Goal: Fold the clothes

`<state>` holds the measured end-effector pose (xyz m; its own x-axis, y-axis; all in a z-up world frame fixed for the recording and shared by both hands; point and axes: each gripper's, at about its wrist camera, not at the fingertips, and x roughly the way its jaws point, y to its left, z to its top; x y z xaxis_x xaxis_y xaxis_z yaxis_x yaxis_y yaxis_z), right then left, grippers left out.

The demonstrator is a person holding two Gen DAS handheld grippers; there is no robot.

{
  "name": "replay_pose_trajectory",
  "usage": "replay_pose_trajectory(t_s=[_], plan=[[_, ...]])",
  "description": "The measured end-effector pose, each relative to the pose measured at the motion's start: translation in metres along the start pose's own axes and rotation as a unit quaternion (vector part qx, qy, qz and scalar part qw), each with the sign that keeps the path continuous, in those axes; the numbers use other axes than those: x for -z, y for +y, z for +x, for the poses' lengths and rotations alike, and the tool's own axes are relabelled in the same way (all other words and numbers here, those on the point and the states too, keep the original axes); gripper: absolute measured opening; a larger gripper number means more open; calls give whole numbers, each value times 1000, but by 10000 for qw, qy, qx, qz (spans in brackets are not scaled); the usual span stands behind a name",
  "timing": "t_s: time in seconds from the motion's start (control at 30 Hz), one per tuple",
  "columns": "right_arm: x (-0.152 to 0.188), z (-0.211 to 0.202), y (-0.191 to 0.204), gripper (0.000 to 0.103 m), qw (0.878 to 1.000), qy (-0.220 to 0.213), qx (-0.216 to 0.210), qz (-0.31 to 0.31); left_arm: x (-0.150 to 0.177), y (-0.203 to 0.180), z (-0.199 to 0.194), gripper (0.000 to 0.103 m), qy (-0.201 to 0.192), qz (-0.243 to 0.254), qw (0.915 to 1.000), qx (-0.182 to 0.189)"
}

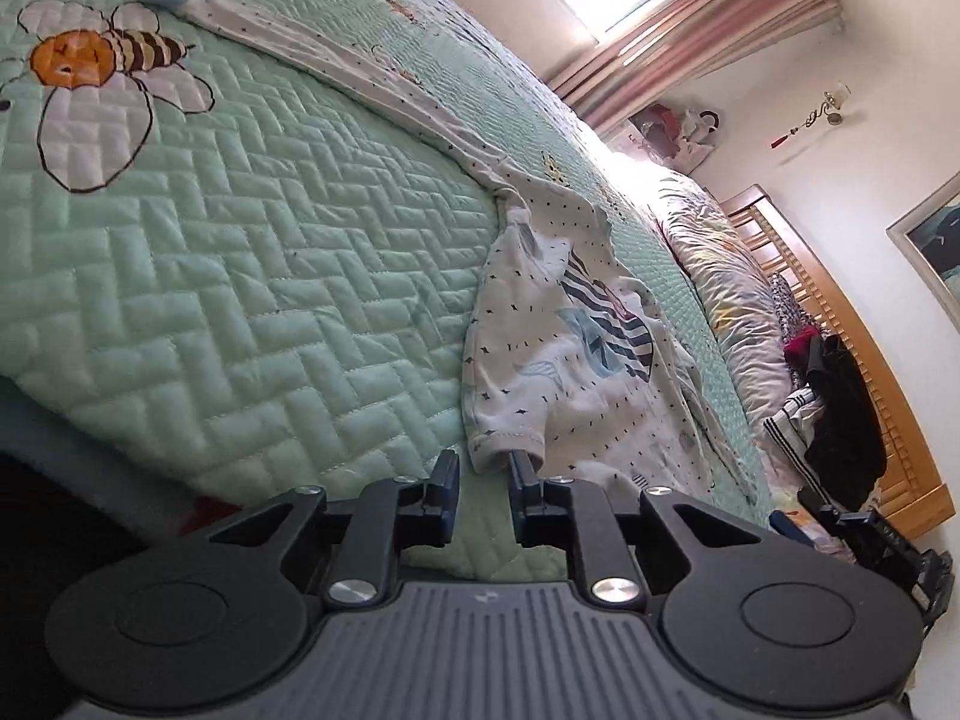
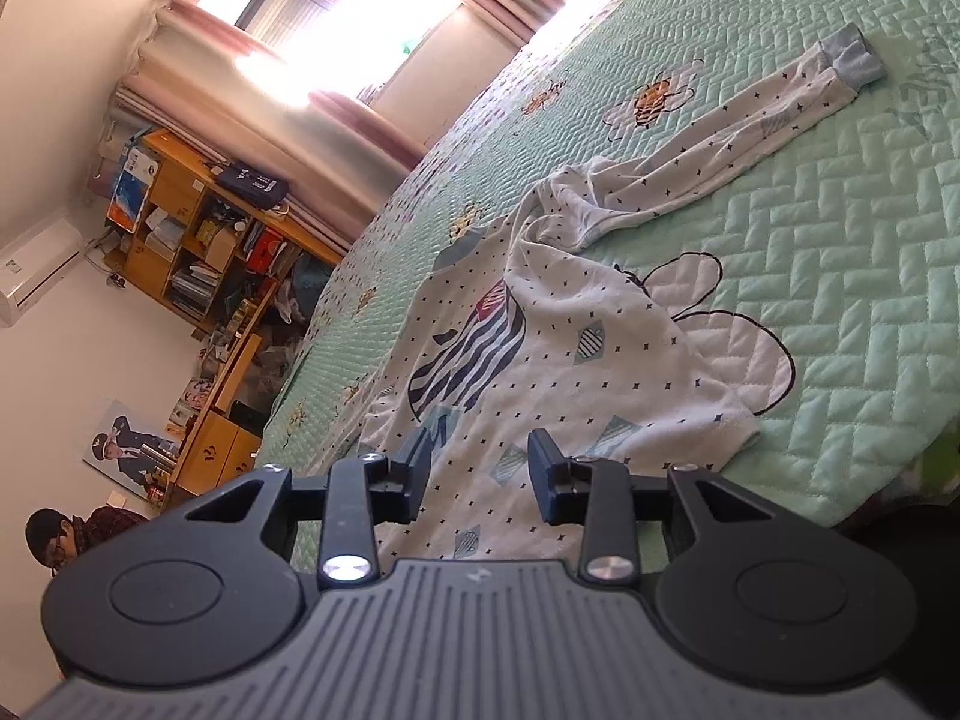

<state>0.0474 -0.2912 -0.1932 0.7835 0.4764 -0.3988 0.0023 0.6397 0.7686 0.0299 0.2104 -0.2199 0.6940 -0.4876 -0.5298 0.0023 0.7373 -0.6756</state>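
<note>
Top [image 1: 558, 354]: a small white long-sleeved garment with tiny dark specks and a striped zebra print, lying rumpled on the bed just ahead of both tools.
Hem: in the left wrist view the bottom edge is bunched into a roll right at the tips of the left tool; in the right wrist view it lies flatter, spreading beneath and ahead of the right tool.
Sleeve [image 2: 750, 132]: stretches away from the right tool toward the upper right, ending in a pale blue cuff [image 2: 852, 60] — flat on the quilt, well beyond the tool.
Other sleeve [image 1: 312, 54]: seen from the left wrist, it runs far ahead and to the left of the left tool, its blue cuff at the far end.
Left tool [image 1: 483, 468]: jaws stand a narrow gap apart; the right fingertip [image 1: 521, 463] sits at the rolled hem, but nothing is clearly pinched between the two.
Right tool [image 2: 480, 450]: jaws partly apart, wider than the left; they hover over the top's lower front, holding nothing.
Quilt [image 1: 252, 276]: mint green, zigzag stitching, with bee and flower pictures — it covers the bed under both tools.
Pillows [image 1: 720, 276]: far ahead and right of the left tool, by the wooden headboard [image 1: 864, 360].
Shelf [image 2: 198, 240]: wooden, cluttered, far left of the right tool, under the curtained window [image 2: 336, 6].
Person [image 2: 66, 534]: seated low at the far left of the right tool.
</note>
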Motion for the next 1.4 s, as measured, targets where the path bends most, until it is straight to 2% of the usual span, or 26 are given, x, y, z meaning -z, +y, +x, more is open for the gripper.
replay_pose_trajectory(t_s=[0.07, 0.13, 0.17, 0.23, 0.3, 0.33, 0.43, 0.6, 0.83, 0.9, 1.0, 1.1, 1.17, 1.3, 1.4], plan=[[0, -6, 5, 40, 10000, -35, -49, -76, -11, -12, -6, 26, -115, 258, 9996, -1], [1, -11, 4, 47, 9998, -113, -111, -108, -28, -28, -8, 46, -245, 602, 9979, -32], [1, -11, 0, 49, 9998, -156, -140, -59, -40, -34, -8, 51, -307, 781, 9965, -53], [2, -11, -10, 49, 9995, -204, -221, 112, -69, -54, -2, 74, -437, 1157, 9923, -120], [2, -8, -18, 49, 9993, -152, -267, 207, -98, -75, 11, 92, -587, 1530, 9863, -201], [3, -6, -21, 49, 9992, -134, -296, 218, -114, -83, 22, 94, -628, 1696, 9831, -267], [5, 4, -26, 49, 9988, -27, -455, 178, -161, -98, 65, 94, -552, 2069, 9760, -395], [0, 37, -21, 50, 9965, 182, -811, -20, -229, -97, 161, 92, -84, 2330, 9690, -813], [-17, 103, -16, 50, 9891, 572, -1352, -124, -277, -73, 264, 86, 439, 2596, 9561, -1287], [-15, 114, -20, 50, 9882, 749, -1338, -41, -281, -68, 282, 82, 608, 2799, 9484, -1363], [-13, 122, -25, 50, 9868, 937, -1320, 25, -283, -63, 304, 75, 863, 3269, 9290, -1504], [-14, 128, -34, 50, 9867, 1004, -1263, 196, -284, -61, 314, 71, 1048, 3520, 9205, -1334], [-14, 132, -40, 50, 9855, 1057, -1261, 407, -283, -64, 319, 67, 1215, 3732, 9136, -1065], [-14, 133, -43, 49, 9842, 1065, -1312, 532, -275, -80, 328, 66, 1480, 4177, 8951, -491], [-14, 132, -42, 49, 9847, 1083, -1285, 466, -271, -89, 338, 65, 1553, 4158, 8957, -276]])
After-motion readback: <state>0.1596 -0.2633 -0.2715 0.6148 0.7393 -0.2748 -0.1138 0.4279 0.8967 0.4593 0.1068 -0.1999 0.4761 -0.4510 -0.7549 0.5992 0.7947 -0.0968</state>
